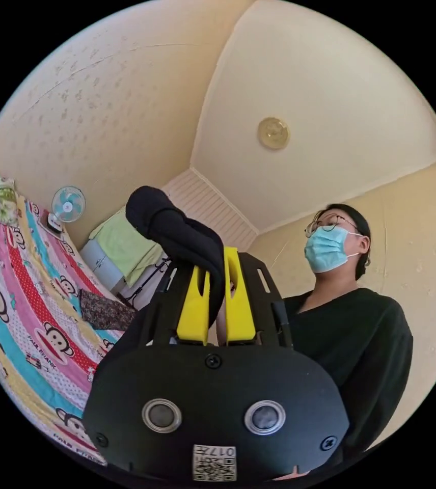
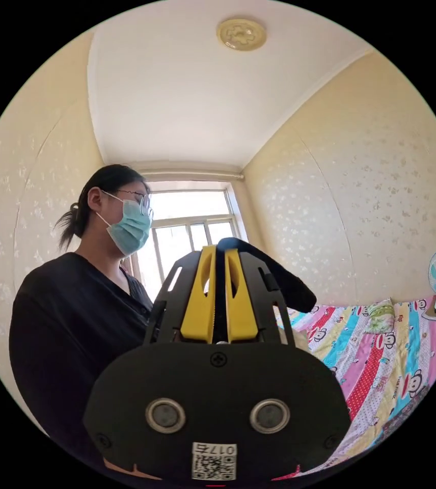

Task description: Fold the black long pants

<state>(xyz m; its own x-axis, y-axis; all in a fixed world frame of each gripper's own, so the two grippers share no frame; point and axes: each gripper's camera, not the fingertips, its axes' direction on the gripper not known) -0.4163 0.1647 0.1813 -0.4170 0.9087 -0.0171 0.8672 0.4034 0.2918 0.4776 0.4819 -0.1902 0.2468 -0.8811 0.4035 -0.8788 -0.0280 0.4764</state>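
The left gripper (image 1: pixel 217 282) has its yellow jaws pressed together on a fold of the black long pants (image 1: pixel 177 232), which bulges up past the jaw tips and flops over to one side; the right gripper (image 2: pixel 219 290) is likewise clamped on a thin edge of the same black cloth (image 2: pixel 279 277), a flap drooping off beyond the tips. Both tools point up toward the ceiling, so the pants are held aloft (where the rest of the cloth hangs is out of sight); the person (image 1: pixel 350 326) stands close behind them. The cloth looks soft and limp, light enough to hang from two pinches, likely to sag and slide; the waistband or a hem seam seems the surest place to grip. Beyond lies a cartoon-monkey bedsheet (image 1: pixel 29 305), printed with "PAUL FRANK"; a small fan (image 1: pixel 67 204) stands at the bed's far end.
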